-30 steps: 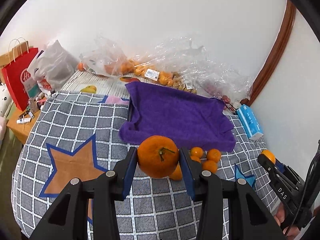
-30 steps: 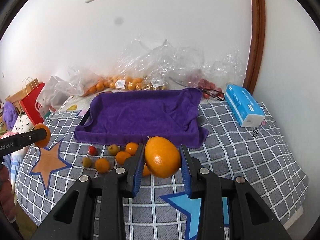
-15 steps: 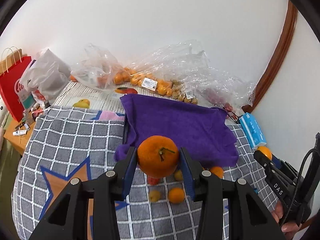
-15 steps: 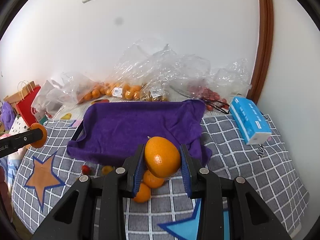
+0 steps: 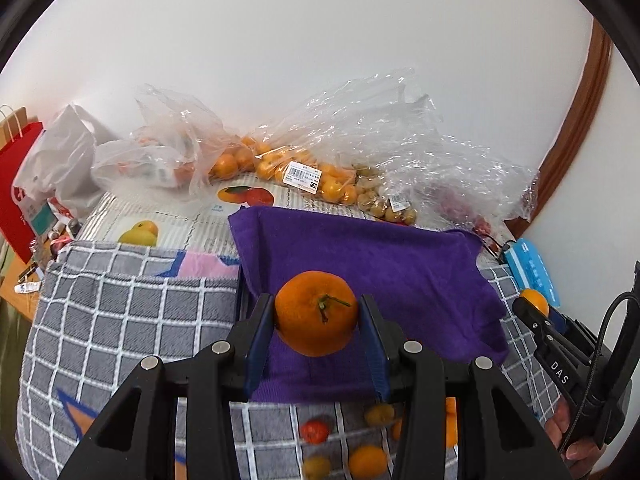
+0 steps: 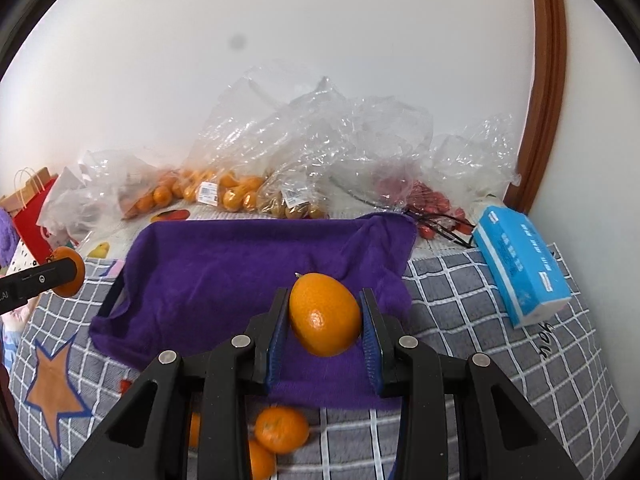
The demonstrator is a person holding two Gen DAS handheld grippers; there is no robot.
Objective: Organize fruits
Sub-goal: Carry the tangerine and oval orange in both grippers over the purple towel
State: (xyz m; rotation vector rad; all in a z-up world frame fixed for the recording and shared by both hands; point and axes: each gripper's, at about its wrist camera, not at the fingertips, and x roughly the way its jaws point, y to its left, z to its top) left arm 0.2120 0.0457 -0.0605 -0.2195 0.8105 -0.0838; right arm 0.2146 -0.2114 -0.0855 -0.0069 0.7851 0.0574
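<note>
My left gripper [image 5: 316, 314] is shut on an orange with a green stem [image 5: 316, 312], held above the near edge of the purple cloth-lined tray [image 5: 400, 268]. My right gripper [image 6: 325, 316] is shut on a smooth orange [image 6: 325, 314] above the same tray [image 6: 224, 268], near its front right. Small loose fruits lie on the checked blanket below the grippers: oranges [image 6: 282, 428], a red one [image 5: 315, 431] and yellowish ones [image 5: 379, 414]. Each gripper shows at the edge of the other's view: the right one [image 5: 532, 304], the left one [image 6: 66, 266].
Clear plastic bags of oranges [image 5: 280, 164] and other fruit [image 6: 296, 204] lie along the wall behind the tray. A blue tissue box [image 6: 520, 264] sits at the right. A red paper bag [image 5: 18, 184] and white bag [image 5: 64, 160] stand at the far left.
Both grippers have moved forward with their oranges, from over the blanket and loose fruits to above the tray's near edge. The loose fruits now lie below the fingers.
</note>
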